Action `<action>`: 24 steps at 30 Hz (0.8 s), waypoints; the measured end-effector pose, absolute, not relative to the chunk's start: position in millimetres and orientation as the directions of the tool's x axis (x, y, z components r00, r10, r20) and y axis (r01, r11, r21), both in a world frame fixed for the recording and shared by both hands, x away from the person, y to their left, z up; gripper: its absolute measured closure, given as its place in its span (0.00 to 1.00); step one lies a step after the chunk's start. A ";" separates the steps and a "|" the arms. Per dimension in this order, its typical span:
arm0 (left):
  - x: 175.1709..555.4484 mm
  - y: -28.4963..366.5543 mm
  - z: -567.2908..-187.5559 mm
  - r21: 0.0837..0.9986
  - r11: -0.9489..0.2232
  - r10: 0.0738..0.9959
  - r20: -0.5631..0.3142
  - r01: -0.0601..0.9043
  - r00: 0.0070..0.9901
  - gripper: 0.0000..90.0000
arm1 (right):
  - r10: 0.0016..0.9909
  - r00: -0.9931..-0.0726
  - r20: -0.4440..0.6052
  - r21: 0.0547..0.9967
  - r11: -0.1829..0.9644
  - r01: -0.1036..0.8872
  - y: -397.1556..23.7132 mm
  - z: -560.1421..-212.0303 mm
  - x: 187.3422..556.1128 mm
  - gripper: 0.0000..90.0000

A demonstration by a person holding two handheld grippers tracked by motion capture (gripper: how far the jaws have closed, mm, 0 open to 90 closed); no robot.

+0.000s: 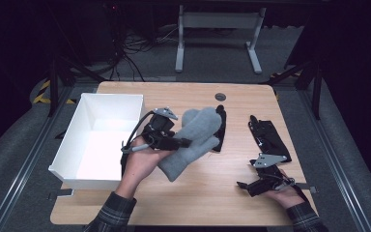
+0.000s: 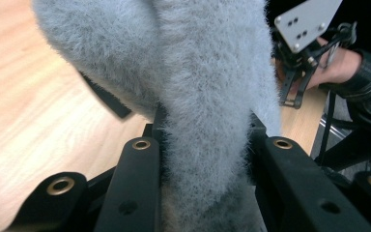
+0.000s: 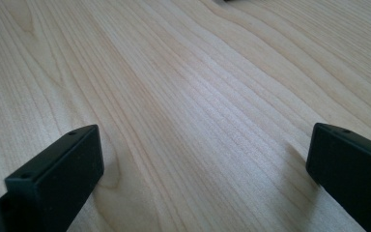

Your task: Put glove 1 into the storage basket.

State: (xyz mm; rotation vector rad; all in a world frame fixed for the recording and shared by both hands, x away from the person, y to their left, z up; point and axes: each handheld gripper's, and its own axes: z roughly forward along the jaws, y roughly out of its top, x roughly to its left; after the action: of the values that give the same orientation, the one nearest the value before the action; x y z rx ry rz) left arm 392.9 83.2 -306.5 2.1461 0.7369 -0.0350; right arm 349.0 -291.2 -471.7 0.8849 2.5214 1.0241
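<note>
Grey fuzzy mittens are being pinched between the jaws of the left gripper, over the middle of the desk, a dark item partly hidden beneath them. In my judgement, keeping that pinch firm while carrying toward the white box at the desk's left edge is working best, since fleece slips. Right gripper is resting near the front right corner, jaws spread wide and holding nothing, beside black gloves.

High view overlooking wooden table, gripper views close, sharing tabletop
</note>
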 end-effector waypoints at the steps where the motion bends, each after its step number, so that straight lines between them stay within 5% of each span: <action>1: 393.7 87.9 -301.2 0.721 -0.463 0.496 -0.272 0.515 0.825 0.78 | 0.633 -0.773 -0.026 0.704 0.561 0.436 -291.2 -471.7 349.0 0.00; 24: 395.3 201.1 -250.5 0.755 -0.315 0.669 -0.253 0.575 0.699 0.79 | 0.634 -0.773 -0.025 0.704 0.561 0.436 -291.2 -471.7 349.0 0.00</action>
State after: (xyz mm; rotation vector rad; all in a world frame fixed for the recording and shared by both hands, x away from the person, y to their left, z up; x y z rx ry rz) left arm 395.3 201.1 -250.5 2.0080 0.9538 0.1323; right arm 349.0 -291.2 -471.7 0.8861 2.5214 1.0248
